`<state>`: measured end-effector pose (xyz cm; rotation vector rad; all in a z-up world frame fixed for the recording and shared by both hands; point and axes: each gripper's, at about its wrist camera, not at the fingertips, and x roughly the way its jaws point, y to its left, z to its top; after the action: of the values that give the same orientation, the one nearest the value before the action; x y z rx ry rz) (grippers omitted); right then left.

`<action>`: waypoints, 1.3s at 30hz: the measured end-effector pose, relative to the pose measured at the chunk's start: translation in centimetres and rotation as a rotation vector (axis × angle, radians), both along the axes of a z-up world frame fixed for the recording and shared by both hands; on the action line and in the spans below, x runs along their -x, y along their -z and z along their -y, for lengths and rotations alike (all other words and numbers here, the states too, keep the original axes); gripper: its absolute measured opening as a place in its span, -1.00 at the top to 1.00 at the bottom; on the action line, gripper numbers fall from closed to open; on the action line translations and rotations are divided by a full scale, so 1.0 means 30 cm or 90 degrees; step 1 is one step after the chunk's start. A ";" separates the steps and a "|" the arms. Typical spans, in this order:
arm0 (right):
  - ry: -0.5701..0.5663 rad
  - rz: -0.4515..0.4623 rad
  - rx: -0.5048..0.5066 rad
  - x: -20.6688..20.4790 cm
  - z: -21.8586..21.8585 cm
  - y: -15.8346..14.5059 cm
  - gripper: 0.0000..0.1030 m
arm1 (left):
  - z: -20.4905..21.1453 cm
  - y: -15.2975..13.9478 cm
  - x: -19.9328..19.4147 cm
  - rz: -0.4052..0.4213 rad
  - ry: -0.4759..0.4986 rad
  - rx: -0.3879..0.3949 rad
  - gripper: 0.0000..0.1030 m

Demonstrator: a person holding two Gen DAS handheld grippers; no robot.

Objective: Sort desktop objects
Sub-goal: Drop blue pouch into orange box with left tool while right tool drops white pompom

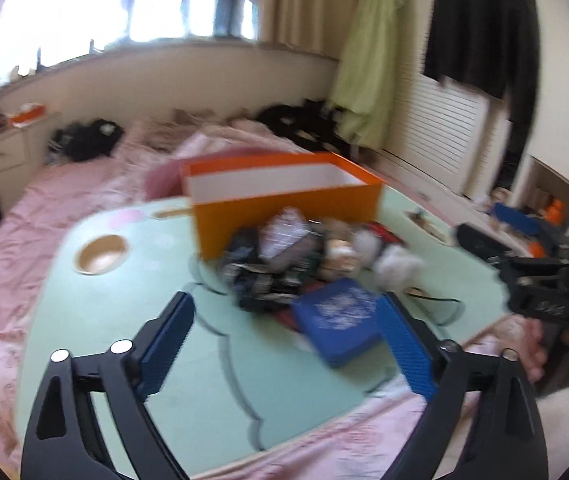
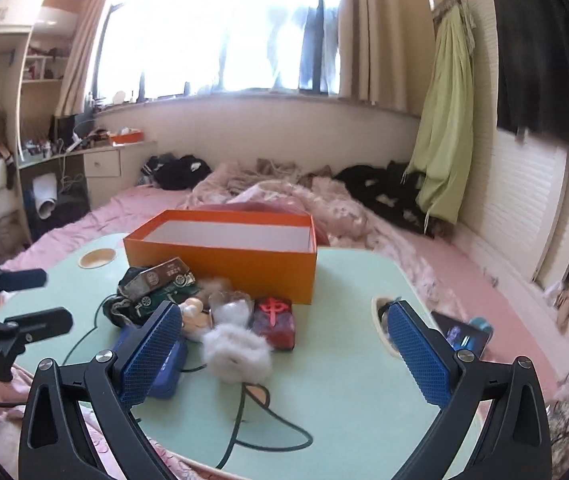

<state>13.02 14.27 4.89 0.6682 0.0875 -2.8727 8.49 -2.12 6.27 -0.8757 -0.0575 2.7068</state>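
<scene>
An empty orange box [image 1: 284, 200] [image 2: 224, 254] stands at the back of a mint green lap table [image 1: 132, 312] [image 2: 344, 380]. In front of it lies a pile: a blue case [image 1: 336, 320] [image 2: 164, 372], a silver toy car [image 2: 156, 276], white fluffy balls [image 1: 398, 266] [image 2: 238, 352], a red block [image 2: 274, 322] and dark items [image 1: 252, 276]. My left gripper [image 1: 288, 344] is open, hovering just before the blue case. My right gripper [image 2: 284, 356] is open above the fluffy balls. The left view is blurred.
The table sits on a bed with pink bedding [image 2: 384, 236]. A round cup hole [image 1: 100, 260] [image 2: 96, 258] is at the table's left. A phone [image 2: 460, 336] lies right of the table. Clothes hang at the right wall [image 2: 444, 120]. The right gripper shows in the left view [image 1: 540, 280].
</scene>
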 end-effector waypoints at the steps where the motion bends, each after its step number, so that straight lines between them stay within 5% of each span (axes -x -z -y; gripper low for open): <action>1: -0.017 0.030 0.017 0.022 -0.004 0.016 -1.00 | -0.024 0.007 0.017 0.024 0.016 0.002 -0.54; 4: -0.033 0.104 0.049 0.062 0.000 0.069 -0.92 | -0.109 0.054 0.077 0.095 0.046 0.054 -0.27; 11: -0.058 0.185 0.029 0.141 0.038 0.137 -0.82 | -0.207 0.081 0.146 0.114 0.034 0.139 -0.42; 14: -0.069 0.205 0.035 0.173 0.049 0.156 -0.48 | -0.227 0.105 0.157 0.135 0.040 0.164 -0.43; 16: -0.076 0.232 0.047 0.192 0.045 0.182 0.19 | -0.230 0.112 0.162 0.150 0.056 0.156 -0.43; 17: -0.079 0.233 0.061 0.191 0.037 0.186 0.25 | -0.223 0.116 0.175 0.155 0.059 0.152 -0.43; 27: -0.044 0.196 0.159 0.103 -0.101 0.174 0.25 | -0.197 0.118 0.203 0.180 0.093 0.093 -0.43; 39: -0.061 0.175 0.095 0.104 -0.040 0.136 0.25 | -0.132 0.065 0.162 0.153 0.094 0.039 -0.29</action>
<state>9.91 15.46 0.81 0.9898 -0.1292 -2.6354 3.64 1.84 4.33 -1.1708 0.0392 2.4674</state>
